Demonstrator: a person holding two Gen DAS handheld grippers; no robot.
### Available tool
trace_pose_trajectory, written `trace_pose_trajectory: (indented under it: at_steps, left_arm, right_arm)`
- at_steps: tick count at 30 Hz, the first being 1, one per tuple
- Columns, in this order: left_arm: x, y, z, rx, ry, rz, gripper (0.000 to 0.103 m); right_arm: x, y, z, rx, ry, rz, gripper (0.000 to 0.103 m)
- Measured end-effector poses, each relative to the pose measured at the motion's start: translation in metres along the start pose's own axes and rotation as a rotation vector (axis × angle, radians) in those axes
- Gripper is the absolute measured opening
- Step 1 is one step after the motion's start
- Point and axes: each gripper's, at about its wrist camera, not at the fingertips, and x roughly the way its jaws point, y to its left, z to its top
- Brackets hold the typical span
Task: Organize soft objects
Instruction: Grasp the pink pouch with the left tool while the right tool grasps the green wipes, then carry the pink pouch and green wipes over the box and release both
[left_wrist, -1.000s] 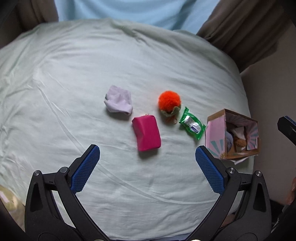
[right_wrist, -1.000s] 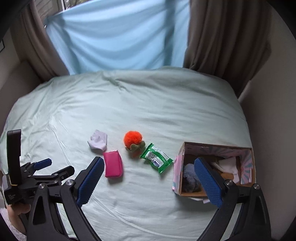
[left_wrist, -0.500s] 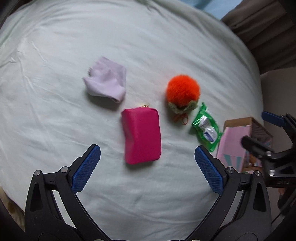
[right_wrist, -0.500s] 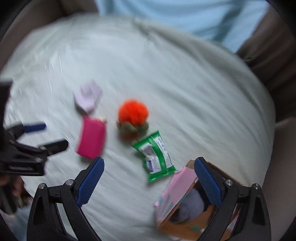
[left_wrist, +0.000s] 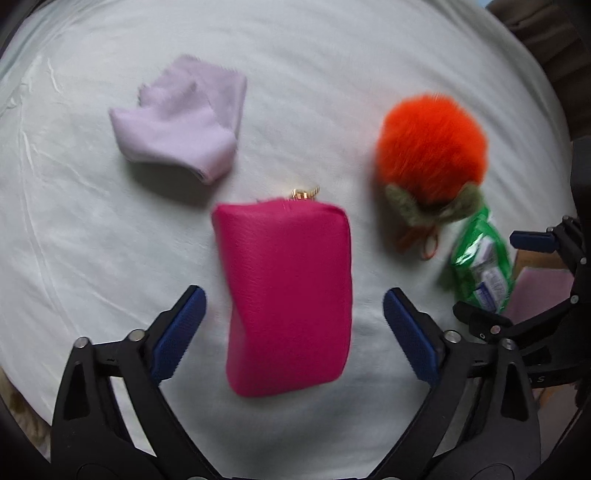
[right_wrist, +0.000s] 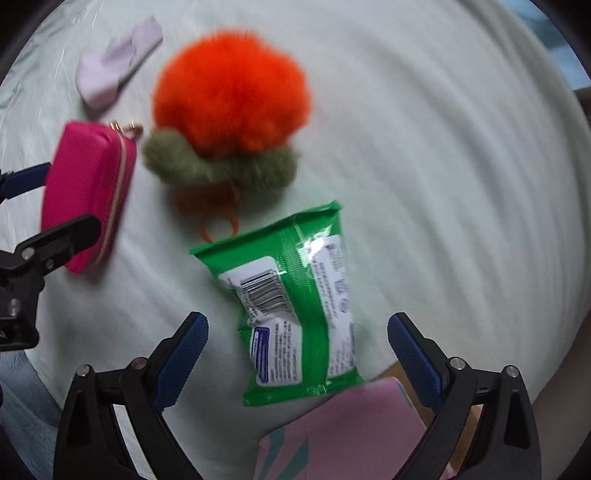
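A pink zip pouch (left_wrist: 288, 295) lies on the pale sheet, and my left gripper (left_wrist: 291, 328) hangs straight over it with its jaws closing; the pouch is between the blue pads, which stand apart from it. My right gripper (right_wrist: 295, 350) is open above a green wipes packet (right_wrist: 295, 306), pads clear of it on both sides. An orange pompom with a green collar (left_wrist: 430, 147) (right_wrist: 229, 96) sits between pouch and packet. A folded lilac cloth (left_wrist: 181, 122) (right_wrist: 118, 62) lies farther back on the left.
A cardboard box with a pink flap (right_wrist: 347, 428) stands at the near right, partly under my right gripper. The bed sheet (left_wrist: 332, 55) spreads wide behind the objects. Brown curtain (left_wrist: 546, 33) shows at the far right.
Both grippers have dropped much closer to the bed. The left one now straddles the pink pouch with narrower jaws; the right one has swung over the green packet.
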Motion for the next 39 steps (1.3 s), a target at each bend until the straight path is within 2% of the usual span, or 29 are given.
trace_pose_trajectory:
  at_steps: [2,4,5,7,10,14,16,17,23,28,30,32,33,39]
  left_arm:
    - [0.008,-0.002,-0.002,0.004,0.014,0.013,0.090]
    - [0.013,-0.003,-0.003,0.001,0.015,0.025,0.085]
    - [0.014,-0.003,-0.003,-0.002,0.017,0.030,0.078]
    - [0.015,-0.002,-0.002,-0.007,0.013,0.044,0.071]
    - [0.012,0.001,-0.005,-0.009,-0.004,0.029,0.059]
    - [0.004,-0.001,-0.008,-0.009,-0.020,0.015,0.050]
    - [-0.004,0.000,-0.008,-0.009,-0.034,0.004,0.043]
    - [-0.008,0.000,-0.009,-0.006,-0.040,0.001,0.042]
    - [-0.040,0.000,-0.018,0.028,-0.085,-0.023,0.039]
    - [-0.087,0.005,-0.028,0.070,-0.153,-0.045,0.039]
    - [-0.109,0.003,-0.037,0.119,-0.182,-0.037,0.039]
    - [-0.130,-0.003,-0.039,0.157,-0.207,-0.036,0.039]
    - [-0.140,-0.003,-0.042,0.174,-0.220,-0.039,0.039]
    - [-0.208,-0.005,-0.063,0.264,-0.301,-0.077,0.039]
  right_arm:
    - [0.010,0.001,0.001,-0.008,0.028,0.010,0.094]
    - [0.017,0.000,0.002,-0.005,0.046,0.025,0.087]
    - [0.019,-0.001,0.002,0.000,0.053,0.031,0.084]
    - [0.021,-0.004,0.002,0.010,0.047,0.033,0.080]
    - [0.016,-0.010,0.001,0.033,0.015,0.035,0.068]
    - [0.006,-0.027,-0.002,0.085,-0.025,0.049,0.048]
    - [0.001,-0.028,-0.007,0.118,-0.050,0.062,0.043]
    - [-0.005,-0.031,-0.007,0.127,-0.060,0.067,0.033]
    - [-0.038,-0.032,-0.025,0.214,-0.152,0.121,0.032]
    - [-0.077,-0.023,-0.051,0.308,-0.232,0.146,0.032]
    - [-0.093,-0.020,-0.061,0.344,-0.258,0.147,0.032]
    - [-0.106,-0.016,-0.082,0.373,-0.294,0.145,0.032]
    - [-0.131,-0.007,-0.098,0.404,-0.335,0.143,0.032]
    - [-0.178,0.025,-0.134,0.494,-0.433,0.142,0.032]
